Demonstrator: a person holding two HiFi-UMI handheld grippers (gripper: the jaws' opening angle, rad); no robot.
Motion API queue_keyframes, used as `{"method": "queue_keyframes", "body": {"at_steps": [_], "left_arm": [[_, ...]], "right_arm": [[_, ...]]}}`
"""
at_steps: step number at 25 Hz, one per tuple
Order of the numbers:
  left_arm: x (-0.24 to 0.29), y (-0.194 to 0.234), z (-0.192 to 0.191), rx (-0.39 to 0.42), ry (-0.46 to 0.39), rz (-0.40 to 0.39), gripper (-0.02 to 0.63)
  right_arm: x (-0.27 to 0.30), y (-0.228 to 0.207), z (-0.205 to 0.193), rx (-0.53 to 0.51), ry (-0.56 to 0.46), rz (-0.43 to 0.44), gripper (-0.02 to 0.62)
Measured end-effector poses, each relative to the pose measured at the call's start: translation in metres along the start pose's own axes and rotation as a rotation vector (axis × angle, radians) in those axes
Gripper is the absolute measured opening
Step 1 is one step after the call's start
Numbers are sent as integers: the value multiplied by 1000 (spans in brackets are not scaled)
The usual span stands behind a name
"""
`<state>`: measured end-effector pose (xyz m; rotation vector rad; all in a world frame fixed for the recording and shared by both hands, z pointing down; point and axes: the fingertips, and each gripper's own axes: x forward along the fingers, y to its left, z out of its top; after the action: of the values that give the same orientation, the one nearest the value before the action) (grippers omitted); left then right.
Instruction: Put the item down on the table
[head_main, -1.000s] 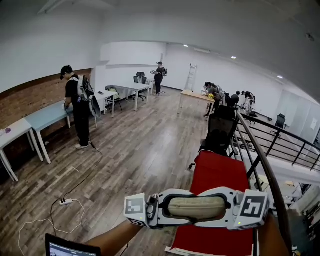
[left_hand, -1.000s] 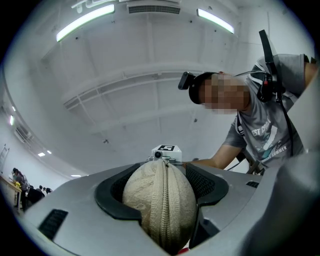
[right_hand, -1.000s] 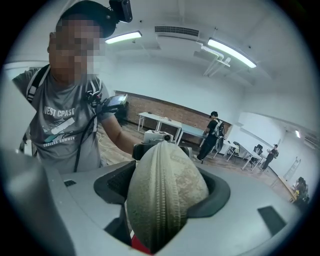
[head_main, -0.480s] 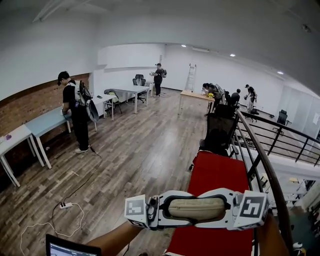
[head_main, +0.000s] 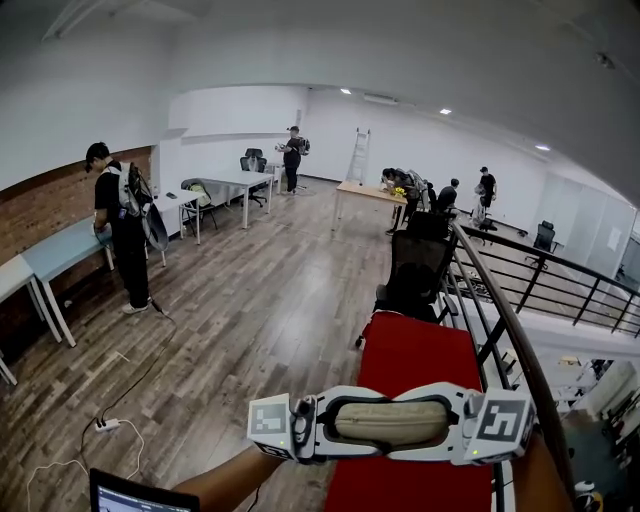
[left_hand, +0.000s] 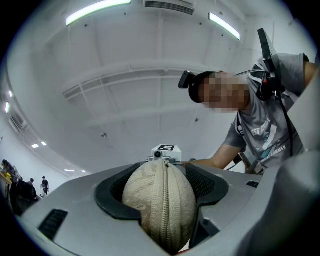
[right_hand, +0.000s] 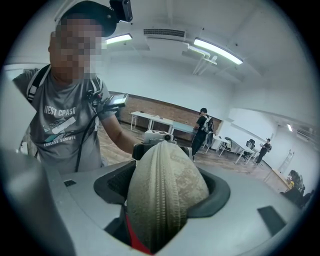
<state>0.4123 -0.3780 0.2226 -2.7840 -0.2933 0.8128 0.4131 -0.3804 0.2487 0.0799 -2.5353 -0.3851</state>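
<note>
A beige zippered pouch (head_main: 390, 422) hangs level between my two grippers, above the near end of a red table (head_main: 415, 355). My left gripper (head_main: 322, 427) is shut on the pouch's left end and my right gripper (head_main: 457, 424) is shut on its right end. In the left gripper view the pouch (left_hand: 162, 205) bulges between the jaws of that gripper (left_hand: 161, 200), zipper facing the camera. In the right gripper view the pouch (right_hand: 165, 192) fills the jaws of that gripper (right_hand: 165, 197), with a red strip showing below it.
A black office chair (head_main: 415, 265) stands at the red table's far end. A metal railing (head_main: 500, 325) runs along the right. A laptop (head_main: 140, 495) is at the lower left, and a power strip (head_main: 105, 425) lies on the wooden floor. A person (head_main: 120, 235) stands by the tables on the left.
The head view has swung, so the room slides left in the picture. Both grippers keep their hold on the pouch and sit slightly lower in the frame.
</note>
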Motion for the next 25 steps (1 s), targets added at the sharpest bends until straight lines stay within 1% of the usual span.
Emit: {"method": "queue_keyframes", "body": {"at_steps": [4,9,13,18,22,25], "left_arm": [[-9,51,-15,-20,-1,-11,291],[-23,115,-38,-72,-3,-34,291],[-30,157,-47,-80,-25,-65,291],[-34,191,-59,-90,-36,-68,291],[-33,211,-89,-109,-6,-51,291],[-23,222,-85,-105,1,-17,291]], "right_arm": [[4,-50,-21,27,2,-15,285],[11,-113,-50,64,15,-45,285],[12,-153,-62,81,27,-67,285],[12,-186,-76,96,24,-70,285],[0,-202,-94,92,3,-49,285],[-4,-212,-104,92,2,-21,285]]}}
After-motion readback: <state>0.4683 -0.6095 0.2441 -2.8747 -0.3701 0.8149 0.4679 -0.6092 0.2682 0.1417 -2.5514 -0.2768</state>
